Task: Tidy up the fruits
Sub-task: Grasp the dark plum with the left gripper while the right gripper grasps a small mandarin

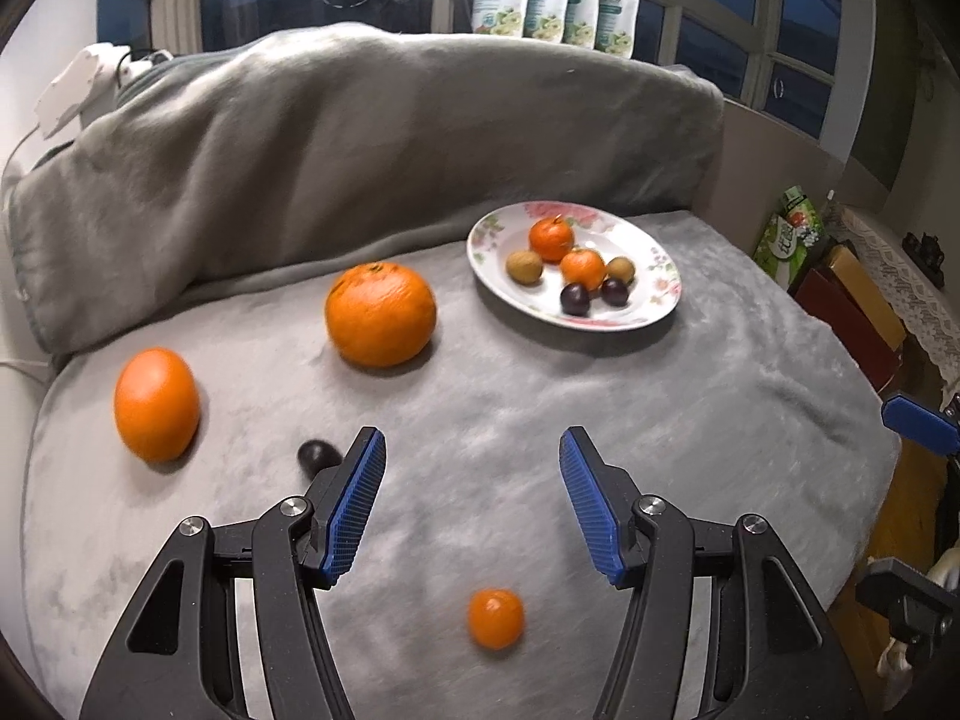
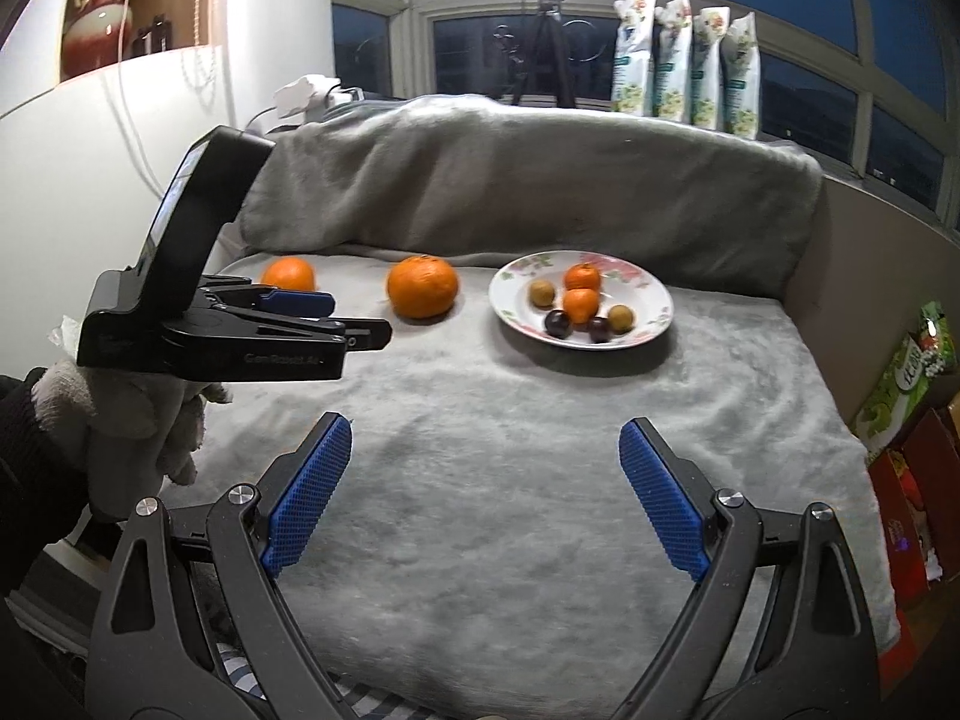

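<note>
On the soft grey blanket (image 1: 540, 420), near of the far-right plate (image 1: 498, 276), both the left hand-held gripper (image 1: 472, 450) and right hand-held gripper (image 2: 486, 438) hang released and empty; risk: the small tangerine (image 1: 495, 618) or dark plum (image 1: 317, 456) rolls when nudged.

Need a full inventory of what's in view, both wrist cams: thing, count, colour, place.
plate: 1, white with floral rim, far right on the blanket
fruits on plate: 6; 2 orange mandarins, 2 tan-brown, 2 dark plums
large oranges: 2, orange, on the blanket left of the plate
small mandarin: 1, orange, near edge, below the left claw
loose plum: 1, dark, beside the left claw's left finger
blanket: 1, grey, covers the surface
pouches: 4, white-green, window sill
tripod: 1, black, at the window
left claw: open, empty
right claw: open, empty
gloved hand: grey, holds the left claw
</note>
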The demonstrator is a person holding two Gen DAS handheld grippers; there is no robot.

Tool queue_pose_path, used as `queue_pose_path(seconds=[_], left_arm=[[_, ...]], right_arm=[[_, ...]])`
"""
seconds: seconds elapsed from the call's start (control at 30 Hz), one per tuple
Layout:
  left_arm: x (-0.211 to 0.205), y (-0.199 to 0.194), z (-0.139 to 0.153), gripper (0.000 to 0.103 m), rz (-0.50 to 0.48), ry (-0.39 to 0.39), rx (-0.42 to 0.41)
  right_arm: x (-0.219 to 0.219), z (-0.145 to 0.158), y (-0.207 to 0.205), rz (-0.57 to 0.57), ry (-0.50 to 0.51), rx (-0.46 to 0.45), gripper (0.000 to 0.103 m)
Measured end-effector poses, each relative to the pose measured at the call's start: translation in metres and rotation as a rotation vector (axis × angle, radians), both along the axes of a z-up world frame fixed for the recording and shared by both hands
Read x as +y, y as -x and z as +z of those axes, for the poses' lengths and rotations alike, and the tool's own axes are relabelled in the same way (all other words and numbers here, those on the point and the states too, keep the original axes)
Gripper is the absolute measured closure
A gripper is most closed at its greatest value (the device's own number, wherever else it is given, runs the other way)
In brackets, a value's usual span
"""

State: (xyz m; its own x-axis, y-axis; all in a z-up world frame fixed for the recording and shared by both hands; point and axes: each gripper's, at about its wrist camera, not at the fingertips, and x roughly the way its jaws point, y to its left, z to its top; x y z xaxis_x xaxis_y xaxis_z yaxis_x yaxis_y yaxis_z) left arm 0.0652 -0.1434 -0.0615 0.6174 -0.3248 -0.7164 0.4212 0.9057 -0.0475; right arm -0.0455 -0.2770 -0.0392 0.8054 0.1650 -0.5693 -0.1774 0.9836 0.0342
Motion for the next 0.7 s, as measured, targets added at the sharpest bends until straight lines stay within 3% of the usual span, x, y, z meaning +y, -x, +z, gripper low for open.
queue_pose_path(seconds=[0.4,0.7], left_arm=[[0.027,0.001,-0.013,0.043,0.038,0.017,0.023],[0.059,0.001,-0.017,0.043,0.083,0.079,0.025]], right_arm=[[0.032,-0.011,-0.011,0.081,0.016,0.006,0.01],[0.047,-0.017,-0.025,0.165,0.026,0.005,0.01]])
